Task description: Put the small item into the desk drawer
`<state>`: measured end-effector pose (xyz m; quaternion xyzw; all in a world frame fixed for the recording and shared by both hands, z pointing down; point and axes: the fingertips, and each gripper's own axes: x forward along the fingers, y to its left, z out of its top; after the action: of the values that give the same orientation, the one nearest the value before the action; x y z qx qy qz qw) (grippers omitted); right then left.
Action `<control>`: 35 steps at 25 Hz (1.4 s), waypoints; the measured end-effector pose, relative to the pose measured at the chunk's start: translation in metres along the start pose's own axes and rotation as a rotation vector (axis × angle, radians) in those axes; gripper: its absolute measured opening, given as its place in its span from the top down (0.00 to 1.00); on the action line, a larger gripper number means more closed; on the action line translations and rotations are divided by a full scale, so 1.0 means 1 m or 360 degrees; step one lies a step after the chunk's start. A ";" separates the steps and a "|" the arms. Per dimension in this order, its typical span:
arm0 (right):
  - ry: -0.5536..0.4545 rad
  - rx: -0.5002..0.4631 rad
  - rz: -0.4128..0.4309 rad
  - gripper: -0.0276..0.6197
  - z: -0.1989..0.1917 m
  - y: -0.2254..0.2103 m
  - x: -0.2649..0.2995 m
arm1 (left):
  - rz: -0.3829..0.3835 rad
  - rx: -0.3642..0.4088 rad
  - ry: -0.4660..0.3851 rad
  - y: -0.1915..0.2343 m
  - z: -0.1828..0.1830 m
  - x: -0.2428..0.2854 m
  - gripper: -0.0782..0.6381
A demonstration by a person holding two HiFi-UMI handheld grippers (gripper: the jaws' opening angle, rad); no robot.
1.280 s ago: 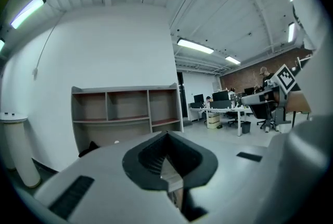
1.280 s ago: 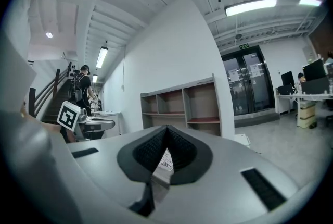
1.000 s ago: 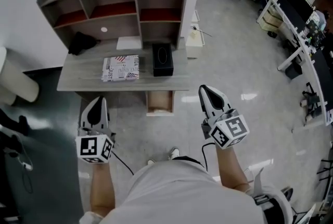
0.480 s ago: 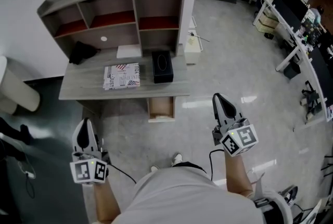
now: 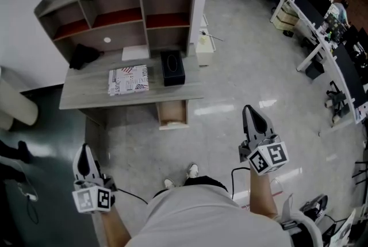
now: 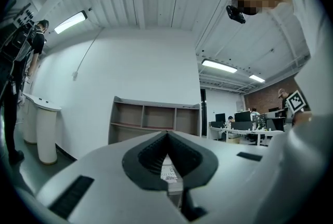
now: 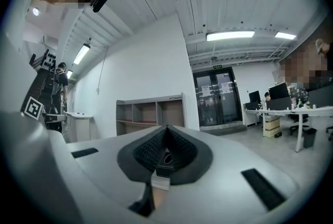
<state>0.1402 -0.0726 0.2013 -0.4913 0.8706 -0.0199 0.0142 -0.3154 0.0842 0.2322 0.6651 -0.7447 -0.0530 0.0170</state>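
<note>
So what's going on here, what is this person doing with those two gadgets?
A person stands back from a desk, holding a two-jaw gripper in each hand. The left gripper and the right gripper are both shut with nothing in them. The desk's drawer is open below the top, where a patterned booklet and a black box lie.

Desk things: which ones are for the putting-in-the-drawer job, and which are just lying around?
For the job: open desk drawer; left gripper and right gripper, both shut and empty. Which small item is meant, I cannot tell.

Just lying about: printed booklet, black box, dark bundle, white pad, all on the desk.
</note>
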 end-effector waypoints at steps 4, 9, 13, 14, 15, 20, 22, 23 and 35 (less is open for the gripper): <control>0.0004 -0.0003 -0.0031 0.92 -0.003 0.006 -0.015 | -0.0093 -0.0024 -0.0054 -0.018 0.003 0.002 0.87; 0.0015 -0.0015 -0.0047 0.92 -0.007 0.020 -0.030 | -0.0148 -0.0027 -0.0078 -0.024 0.004 -0.002 0.87; 0.0039 -0.0011 -0.0061 0.92 -0.015 0.026 -0.042 | -0.0149 0.0008 -0.0054 -0.023 -0.001 -0.009 0.87; 0.0046 -0.0008 -0.0065 0.92 -0.018 0.028 -0.044 | -0.0153 0.0018 -0.0049 -0.023 -0.002 -0.010 0.87; 0.0051 -0.0005 -0.0068 0.92 -0.020 0.030 -0.045 | -0.0155 0.0028 -0.0044 -0.023 -0.003 -0.010 0.87; 0.0060 -0.0012 -0.0065 0.92 -0.026 0.039 -0.048 | -0.0169 0.0054 -0.0026 -0.021 -0.007 -0.015 0.87; 0.0064 -0.0009 -0.0056 0.92 -0.027 0.043 -0.047 | -0.0172 0.0056 -0.0029 -0.020 -0.007 -0.015 0.87; 0.0068 -0.0007 -0.0047 0.92 -0.028 0.046 -0.046 | -0.0171 0.0059 -0.0030 -0.019 -0.006 -0.015 0.87; 0.0135 -0.0117 0.0058 0.92 -0.039 0.075 -0.031 | -0.0166 0.0084 0.0010 -0.016 -0.014 -0.011 0.87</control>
<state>0.0903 -0.0070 0.2364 -0.4743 0.8794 -0.0085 -0.0402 -0.2969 0.0927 0.2454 0.7035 -0.7099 -0.0320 -0.0010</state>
